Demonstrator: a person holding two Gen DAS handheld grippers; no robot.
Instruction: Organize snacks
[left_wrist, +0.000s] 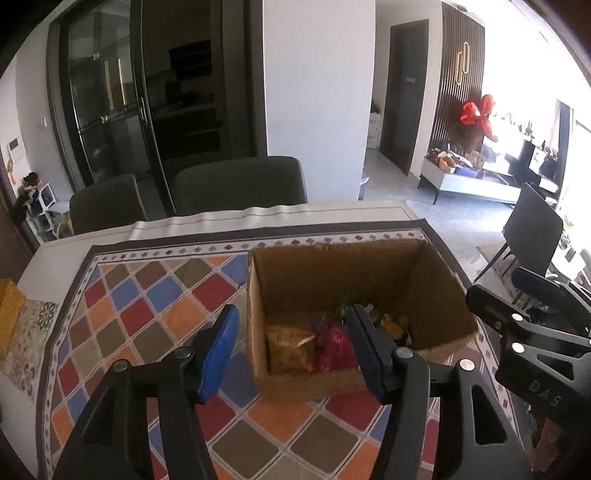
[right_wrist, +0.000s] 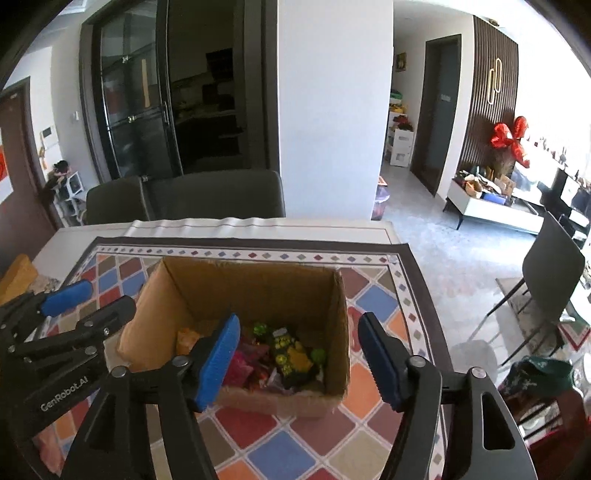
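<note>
An open cardboard box stands on the tiled-pattern tablecloth. Inside lie several snack packs: a tan pack, a pink-red pack and yellow-green packs. My left gripper is open and empty, hovering before the box's near left corner. My right gripper is open and empty, just in front of the box's near wall. The right gripper also shows at the right edge of the left wrist view, and the left gripper shows at the left of the right wrist view.
The colourful tablecloth covers the table. A yellow object lies at the table's left edge. Two dark chairs stand behind the table, another chair to the right on the floor.
</note>
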